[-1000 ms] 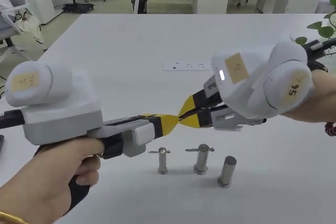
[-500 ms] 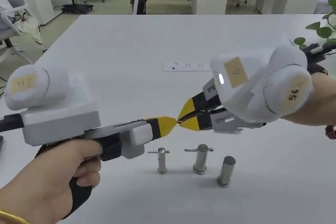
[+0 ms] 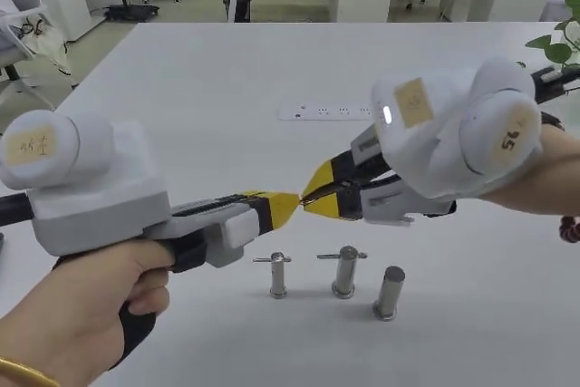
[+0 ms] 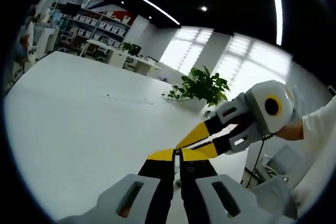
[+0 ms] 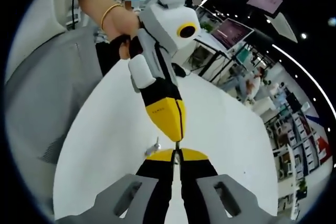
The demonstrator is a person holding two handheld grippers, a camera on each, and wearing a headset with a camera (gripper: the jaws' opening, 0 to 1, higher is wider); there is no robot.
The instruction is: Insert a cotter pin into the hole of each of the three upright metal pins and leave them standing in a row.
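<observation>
Bench [image 3: 227, 88] pins [image 3: 343, 271] unmoved; tools [image 3: 301, 203] seemingly touching.

a handwritten number, read as 95, stands on a tan sticker [image 3: 510, 138] on the rounded housing of the right gripper [image 3: 308, 198]. a second sticker [image 3: 412, 101] there and a pale sticker [image 3: 32, 145] on the left gripper [image 3: 292, 202] carry marks too faint to read.

Upright metal pins on the surface [image 3: 181, 88]: three – left pin [image 3: 278, 280], middle pin [image 3: 343, 276], right pin [image 3: 391, 294]. Cotter pins fitted: two – first cotter pin [image 3: 268, 260], second cotter pin [image 3: 331, 256]. Grippers: two – left gripper [image 3: 292, 203], right gripper [image 3: 310, 198]. Power strip [image 3: 324, 112]: one.
</observation>
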